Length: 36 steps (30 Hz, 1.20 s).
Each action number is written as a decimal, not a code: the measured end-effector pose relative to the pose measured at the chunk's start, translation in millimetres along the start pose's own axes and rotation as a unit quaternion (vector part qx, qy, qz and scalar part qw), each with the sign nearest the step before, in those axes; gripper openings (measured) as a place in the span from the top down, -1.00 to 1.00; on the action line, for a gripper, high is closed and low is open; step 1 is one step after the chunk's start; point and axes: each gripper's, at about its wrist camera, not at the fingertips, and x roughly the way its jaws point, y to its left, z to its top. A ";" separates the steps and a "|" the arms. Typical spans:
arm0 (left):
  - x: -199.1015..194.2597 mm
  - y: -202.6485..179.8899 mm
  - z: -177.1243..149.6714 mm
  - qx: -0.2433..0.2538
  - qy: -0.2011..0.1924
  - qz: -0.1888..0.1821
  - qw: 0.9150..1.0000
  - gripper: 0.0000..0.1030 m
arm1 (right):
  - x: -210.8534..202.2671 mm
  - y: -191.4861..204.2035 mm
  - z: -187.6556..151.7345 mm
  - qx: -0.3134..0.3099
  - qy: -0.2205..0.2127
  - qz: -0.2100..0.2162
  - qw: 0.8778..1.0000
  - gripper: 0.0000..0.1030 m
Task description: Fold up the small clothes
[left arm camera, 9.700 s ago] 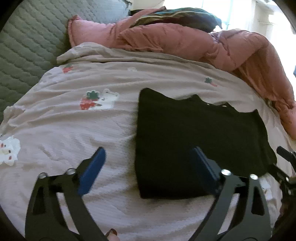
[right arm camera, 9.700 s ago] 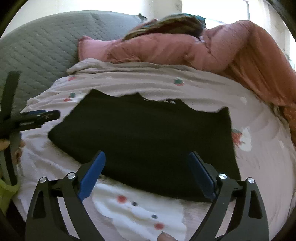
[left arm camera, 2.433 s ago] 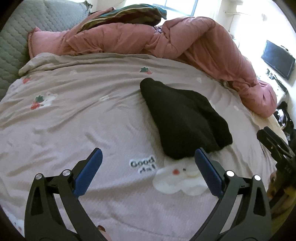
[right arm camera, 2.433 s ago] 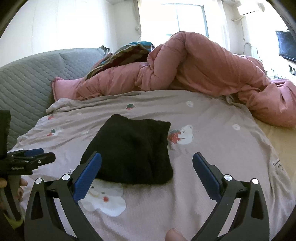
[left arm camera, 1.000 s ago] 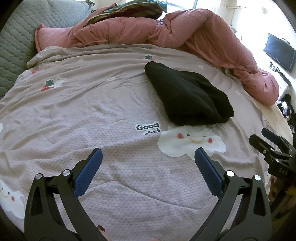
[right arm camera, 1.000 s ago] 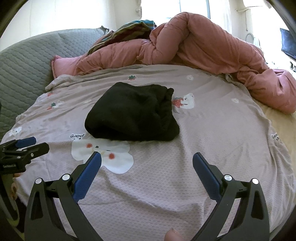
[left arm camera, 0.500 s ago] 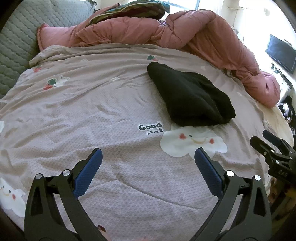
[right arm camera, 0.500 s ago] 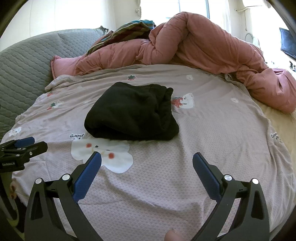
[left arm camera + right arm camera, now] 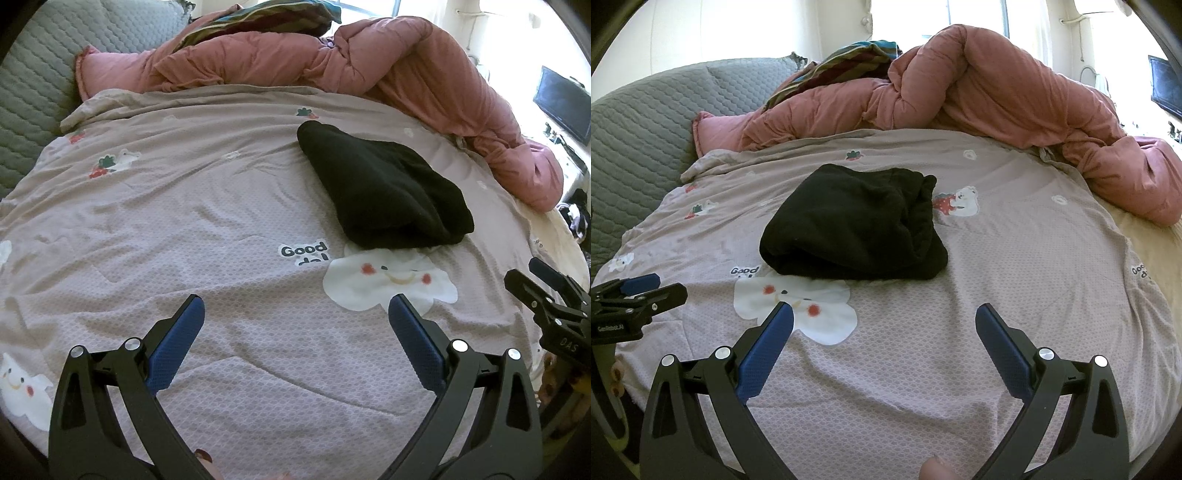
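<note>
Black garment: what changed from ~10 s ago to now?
The black garment went from spread flat to a compact folded bundle lying free on the bedsheet. The left gripper and right gripper backed off toward the near edge, both open and empty. The pink duvet is unchanged.

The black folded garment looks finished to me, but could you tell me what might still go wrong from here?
The black garment is a thick, rounded bundle, not flat; its loose layered edge at the right may spring open. It lies on a soft, wrinkled bedsheet, so pressing the bed nearby could tip it. Both the left gripper and right gripper are open and clear of it.
</note>
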 end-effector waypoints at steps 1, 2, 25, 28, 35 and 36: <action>0.0 0.0 0.1 0.000 0.001 0.001 1.000 -0.81 | 0.1 0.1 -0.1 0.000 0.000 0.000 1.000 -0.91; 0.0 0.1 0.1 0.000 0.001 0.002 1.000 -0.81 | -0.5 0.2 -0.3 0.001 -0.001 0.000 1.000 -0.91; -0.8 1.6 -0.6 -0.003 0.006 0.010 1.000 -0.81 | -4.2 -3.4 2.0 0.004 -0.002 -0.005 1.000 -0.91; 0.0 2.2 -0.8 -0.003 0.009 0.008 1.000 -0.81 | -4.3 -4.8 1.7 0.005 -0.002 -0.007 1.000 -0.91; 0.6 4.9 -0.9 -0.007 0.009 0.005 1.000 -0.81 | -3.8 -18.9 0.3 0.025 -0.002 -0.035 0.999 -0.91; 0.5 6.2 -0.7 -0.010 0.008 0.010 1.000 -0.81 | -3.6 -22.0 -0.4 0.030 -0.001 -0.041 0.999 -0.91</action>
